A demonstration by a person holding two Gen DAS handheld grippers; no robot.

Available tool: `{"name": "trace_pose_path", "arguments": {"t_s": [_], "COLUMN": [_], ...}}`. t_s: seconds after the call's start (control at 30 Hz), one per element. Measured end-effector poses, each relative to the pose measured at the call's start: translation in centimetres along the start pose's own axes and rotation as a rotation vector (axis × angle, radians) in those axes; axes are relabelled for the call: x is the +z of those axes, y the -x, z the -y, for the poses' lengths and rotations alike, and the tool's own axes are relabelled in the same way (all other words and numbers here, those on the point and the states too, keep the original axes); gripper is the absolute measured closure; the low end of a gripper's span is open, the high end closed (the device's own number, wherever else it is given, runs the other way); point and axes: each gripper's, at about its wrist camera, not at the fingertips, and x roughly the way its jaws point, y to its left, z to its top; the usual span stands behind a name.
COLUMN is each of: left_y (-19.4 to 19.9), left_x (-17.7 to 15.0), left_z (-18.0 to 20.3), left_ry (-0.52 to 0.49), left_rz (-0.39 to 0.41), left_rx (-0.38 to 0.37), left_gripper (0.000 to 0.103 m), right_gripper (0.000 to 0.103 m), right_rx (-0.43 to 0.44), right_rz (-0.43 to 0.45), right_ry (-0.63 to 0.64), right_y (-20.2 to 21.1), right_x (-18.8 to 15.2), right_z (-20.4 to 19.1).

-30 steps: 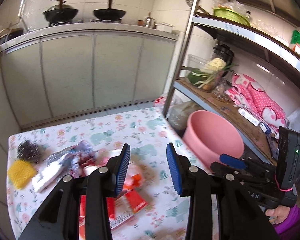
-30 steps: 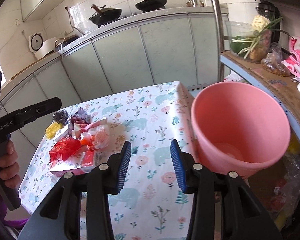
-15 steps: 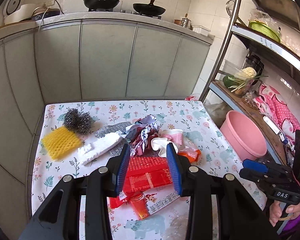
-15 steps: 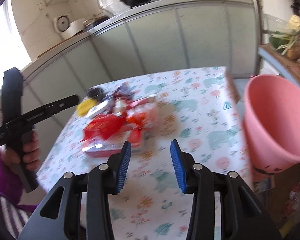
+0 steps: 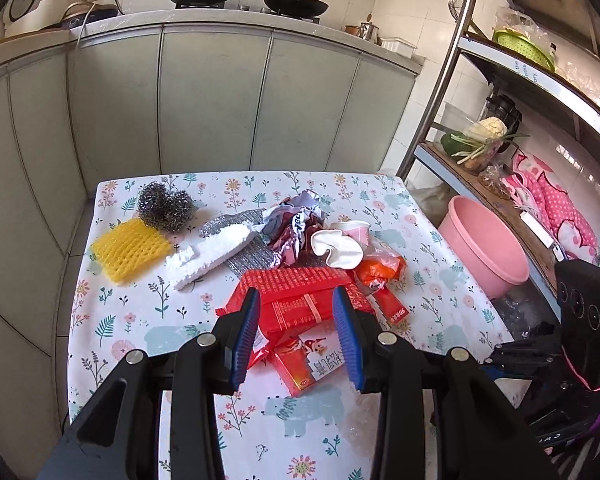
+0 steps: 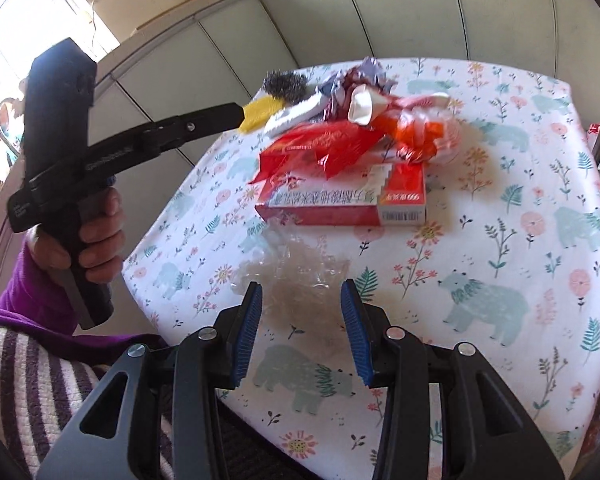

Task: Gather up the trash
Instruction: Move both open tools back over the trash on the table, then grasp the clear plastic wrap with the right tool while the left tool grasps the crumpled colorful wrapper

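— Where's the rubbish sitting?

— Heaped around the flat red-and-white cardboard box (image 6: 342,203) in the middle of the worktop (image 5: 112,320), which wears a white cloth printed with flowers and bears. A crinkled red foil wrapper (image 5: 296,294) lies right on top of that box. Just behind the box there's a crushed white paper cup (image 5: 336,249), an orange plastic wrapper (image 5: 380,266) touching it, and a crumpled purple-and-silver foil packet (image 5: 296,220).

— And further off?

— Beyond the box, toward the far corner, a broken slab of white foam (image 5: 208,256), a yellow foam fruit net (image 5: 130,248) and a grey steel-wool scourer (image 5: 164,206), the scourer touching the net. On the near side of the box a wad of clear crinkled plastic film (image 6: 296,276) lies flat on the cloth.

— What are the two tools doing?

— The left gripper (image 5: 294,334) hangs above the red box and wrapper, its blue-padded jaws parted with nothing pressed between them. The right gripper (image 6: 302,330) is over the clear film, jaws likewise apart and empty; the film shows in the gap but the pads aren't on it. I can see the person's left hand (image 6: 88,240) round the left tool's black handle, a purple sleeve behind it.

— Anywhere to put it all?

— A round pink plastic basin (image 5: 484,246) stands off the worktop's edge, well away from the box, beside a metal shelf rack (image 5: 440,92).
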Motion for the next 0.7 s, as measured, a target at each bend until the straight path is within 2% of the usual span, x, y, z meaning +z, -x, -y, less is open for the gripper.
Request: {"name": "trace_pose_path", "arguments": {"t_s": [0.1, 0.23, 0.33, 0.4, 0.43, 0.47, 0.63, 0.7], "left_y": [-0.1, -0.5, -0.7, -0.9, -0.9, -1.1, -2.2, -2.9], "left_x": [-0.5, -1.3, -1.8, -1.6, -1.2, -0.9, 1.3, 2.0], "left_z": [0.6, 1.6, 1.7, 1.6, 1.6, 1.6, 2.3, 2.7], "left_ry": [-0.037, -0.115, -0.12, -0.116, -0.107, -0.092, -0.042, -0.041], "left_rz": [-0.012, -0.046, -0.074, -0.073, -0.069, -0.067, -0.056, -0.055], "left_rx": [-0.021, -0.016, -0.028, -0.028, -0.029, -0.037, -0.087, -0.077], "left_gripper": [0.066, 0.066, 0.066, 0.066, 0.066, 0.066, 0.066, 0.066], "right_gripper": [0.061, 0.062, 0.065, 0.069, 0.085, 0.09, 0.094, 0.094], "right_rx": [-0.027, -0.017, -0.012, -0.005, -0.003, 0.0, 0.007, 0.002], "right_rz": [-0.003, 0.014, 0.02, 0.026, 0.03, 0.035, 0.057, 0.071], "right_ry": [0.012, 0.002, 0.015, 0.012, 0.008, 0.006, -0.002, -0.003], "right_y": [-0.8, -1.0, -1.0, -0.9, -0.9, -0.8, -0.2, 0.3], "right_x": [0.2, 0.4, 0.4, 0.4, 0.4, 0.4, 0.3, 0.2], "right_z": [-0.1, 0.3, 0.3, 0.5, 0.6, 0.7, 1.2, 1.5]}}
